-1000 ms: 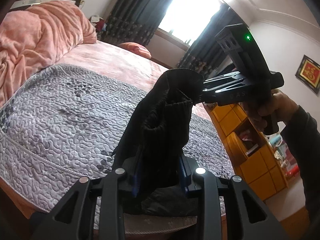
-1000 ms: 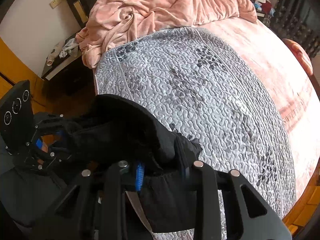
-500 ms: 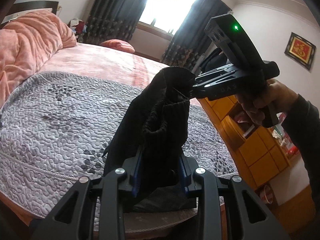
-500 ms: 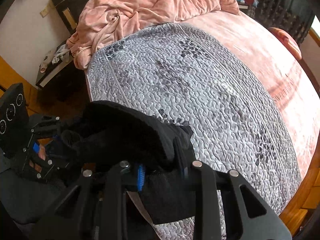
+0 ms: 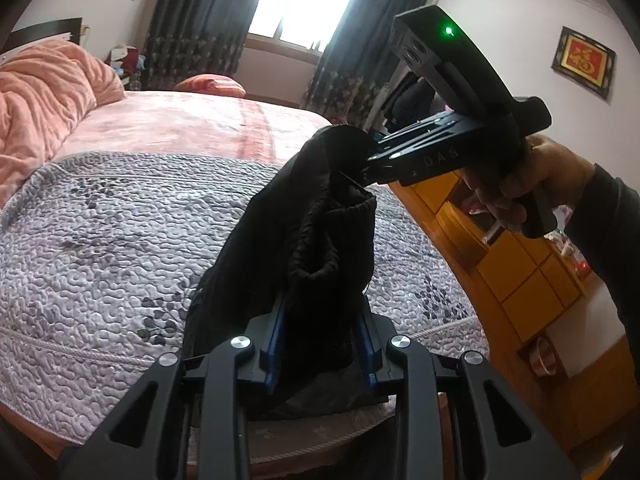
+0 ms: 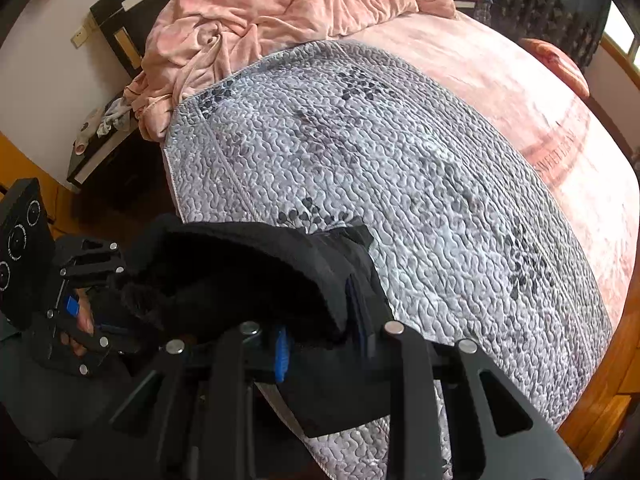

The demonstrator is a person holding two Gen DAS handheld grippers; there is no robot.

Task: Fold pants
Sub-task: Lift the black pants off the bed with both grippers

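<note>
Black pants [image 5: 320,240] held off the bed, bunched and slung between two handheld grippers. Left gripper [image 5: 318,344] clenched on a thick wad of the ribbed waistband, blue-edged fingers [image 5: 276,332] pressed into the cloth on both sides. Right gripper [image 6: 324,344] likewise clamped on dark fabric, pointing steeply down; seen from the left wrist camera, forward and up to the right of the left tool, its tips buried in the far end of the same bundle, a bare hand [image 5: 516,192] around the handle. Short span of cloth between the two grips, running roughly along the left tool's pointing line, the rest of the garment hanging slack beneath and mostly hidden behind the jaws. Grey quilted cover [image 6: 400,184] spread ahead of and below both tools, free of clutter; pink blanket [image 6: 280,4] heaped beyond it at the headboard end. Right gripper nearer the quilt's middle, left nearer its edge. Likely next: pants carried forward and laid out flat on the quilt, leg direction not yet readable.
</note>
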